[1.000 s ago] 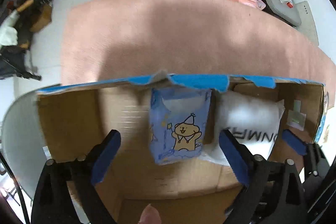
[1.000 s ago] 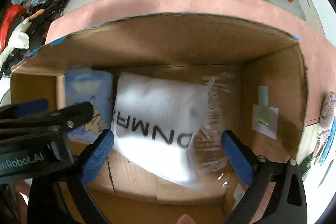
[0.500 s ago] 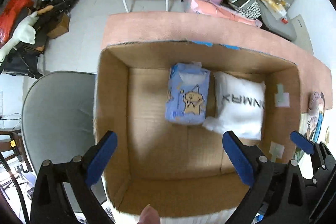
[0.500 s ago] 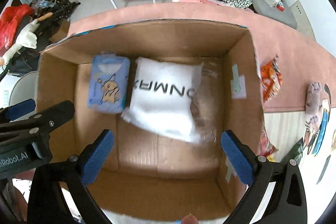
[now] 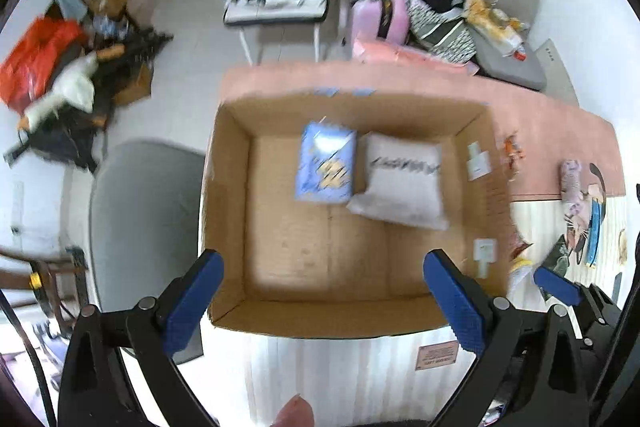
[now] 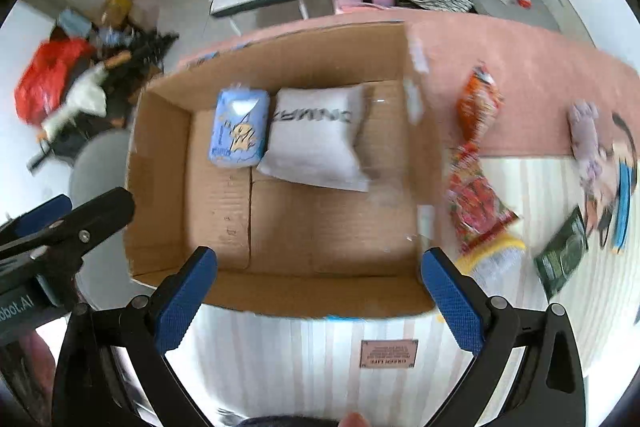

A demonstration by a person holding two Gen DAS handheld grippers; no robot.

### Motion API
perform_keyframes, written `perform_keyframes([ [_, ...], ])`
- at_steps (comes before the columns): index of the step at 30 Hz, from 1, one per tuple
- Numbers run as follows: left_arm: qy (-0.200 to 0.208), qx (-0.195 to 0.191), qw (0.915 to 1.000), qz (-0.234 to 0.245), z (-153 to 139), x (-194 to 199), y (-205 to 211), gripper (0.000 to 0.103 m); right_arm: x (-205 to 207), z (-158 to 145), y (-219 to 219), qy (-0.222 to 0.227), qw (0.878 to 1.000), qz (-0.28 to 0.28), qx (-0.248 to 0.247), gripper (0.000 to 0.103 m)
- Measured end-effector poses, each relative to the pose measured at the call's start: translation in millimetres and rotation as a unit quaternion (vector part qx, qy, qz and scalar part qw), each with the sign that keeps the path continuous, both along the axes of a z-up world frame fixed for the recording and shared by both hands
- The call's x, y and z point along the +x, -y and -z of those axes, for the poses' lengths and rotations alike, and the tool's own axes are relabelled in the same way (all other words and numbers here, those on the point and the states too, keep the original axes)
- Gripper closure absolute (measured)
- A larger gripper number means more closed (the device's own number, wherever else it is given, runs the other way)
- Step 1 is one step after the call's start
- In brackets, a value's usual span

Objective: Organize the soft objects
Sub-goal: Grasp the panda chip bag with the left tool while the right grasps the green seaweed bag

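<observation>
An open cardboard box point(image 5: 224, 211) point(image 6: 156, 187) stands on a table. In it lie a blue tissue pack with a cartoon animal point(image 5: 326, 163) point(image 6: 239, 131) and a white soft pack with black letters point(image 5: 402, 181) point(image 6: 316, 137), side by side at the far end. My left gripper point(image 5: 322, 301) is open and empty, high above the box's near edge. My right gripper point(image 6: 320, 297) is open and empty, also above the near edge. Outside the box to the right lie an orange snack bag point(image 6: 478, 103), a red snack bag point(image 6: 478, 201), a dark green pack point(image 6: 562, 255) and a plush toy point(image 6: 586, 135).
The table has a pink cloth point(image 5: 540, 123) at the back and a striped white cloth point(image 6: 320, 351) in front. A grey chair point(image 5: 140, 211) stands left of the box. Further chairs, a pink suitcase point(image 5: 378, 13) and floor clutter lie beyond.
Both grippers have risen and pulled back out of the box. The view went from inside the box to the whole box from above. The two packs stay in the box.
</observation>
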State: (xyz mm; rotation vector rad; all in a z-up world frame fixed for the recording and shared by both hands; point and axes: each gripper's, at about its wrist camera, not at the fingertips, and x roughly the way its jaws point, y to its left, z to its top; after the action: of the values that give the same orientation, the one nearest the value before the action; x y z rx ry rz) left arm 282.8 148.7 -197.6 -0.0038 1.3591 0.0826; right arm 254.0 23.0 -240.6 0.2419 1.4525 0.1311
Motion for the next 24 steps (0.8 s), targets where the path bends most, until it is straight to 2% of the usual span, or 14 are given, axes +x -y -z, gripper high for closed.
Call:
perform_keyframes([
  [4, 0.037, 0.046, 0.9955, 0.074, -23.1, 18.9, 68.5, 0.001, -12.3, -14.6, 88.5, 0.009, 0.994, 0.104, 0.018, 0.000],
  [7, 0.025, 0.060, 0.9890, 0.133, -13.9, 43.3, 126.5, 0.001, -24.4, -4.3, 155.9, -0.006, 0.985, 0.175, 0.008, 0.000],
  [10, -0.010, 0.067, 0.9789, 0.193, 13.4, 69.8, 184.5, 0.001, -36.0, 22.2, 215.8, -0.034, 0.971, 0.238, -0.004, 0.000],
  [13, -0.050, 0.079, 0.9653, 0.244, 50.2, 96.4, 237.1, 0.001, -48.8, 64.0, 268.9, -0.077, 0.951, 0.300, 0.001, 0.000],
  [15, -0.076, 0.089, 0.9573, 0.264, 76.4, 112.2, 266.4, 0.006, -55.2, 90.5, 293.4, -0.103, 0.937, 0.332, 0.010, 0.000],
  [17, -0.106, 0.097, 0.9479, 0.285, 107.1, 127.4, 293.5, 0.013, -60.6, 116.3, 312.2, -0.127, 0.925, 0.357, 0.021, 0.004],
  [20, -0.141, 0.112, 0.9379, 0.296, 146.4, 145.3, 316.4, 0.021, -57.7, 139.3, 324.2, -0.146, 0.918, 0.369, 0.024, 0.007],
  [24, -0.174, 0.127, 0.9278, 0.305, 191.1, 161.6, 335.3, 0.022, -52.3, 161.7, 330.3, -0.167, 0.912, 0.374, 0.027, 0.009],
])
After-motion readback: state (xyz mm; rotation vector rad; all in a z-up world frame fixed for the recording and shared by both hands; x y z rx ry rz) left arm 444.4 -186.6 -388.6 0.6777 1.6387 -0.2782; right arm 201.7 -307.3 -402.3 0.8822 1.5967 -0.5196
